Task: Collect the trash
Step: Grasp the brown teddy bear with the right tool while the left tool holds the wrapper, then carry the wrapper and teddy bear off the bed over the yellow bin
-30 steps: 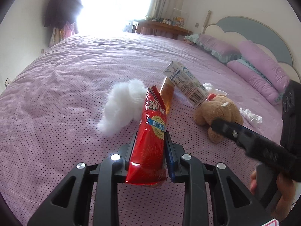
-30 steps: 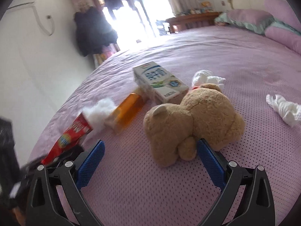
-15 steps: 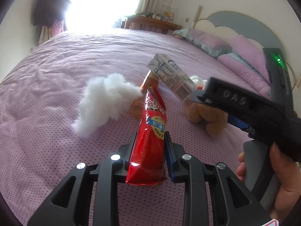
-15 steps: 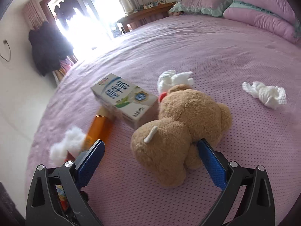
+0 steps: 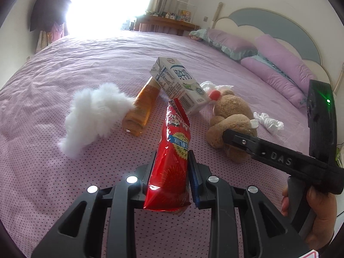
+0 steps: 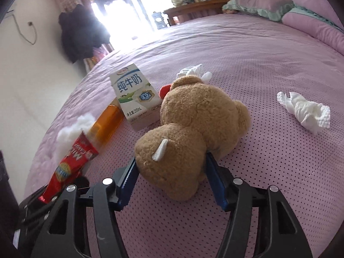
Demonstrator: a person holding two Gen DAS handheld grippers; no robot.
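On bed (image 5: 64, 182), one red snack bag (image 5: 172, 161), two tissues (image 6: 304, 111)

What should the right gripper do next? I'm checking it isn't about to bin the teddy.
Probably lift the teddy bear aside: the right gripper has its pads against the bear's body, and the milk carton and a crumpled tissue lie right behind it.

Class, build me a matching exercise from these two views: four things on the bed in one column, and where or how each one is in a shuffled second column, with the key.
1. red snack packet
2. teddy bear
3. milk carton
4. crumpled tissue

a. lying alone on the bedspread
b. between the right gripper's jaws
c. clamped in the left gripper
d. leaning over the orange bottle

Pairs: 1-c, 2-b, 3-d, 4-a
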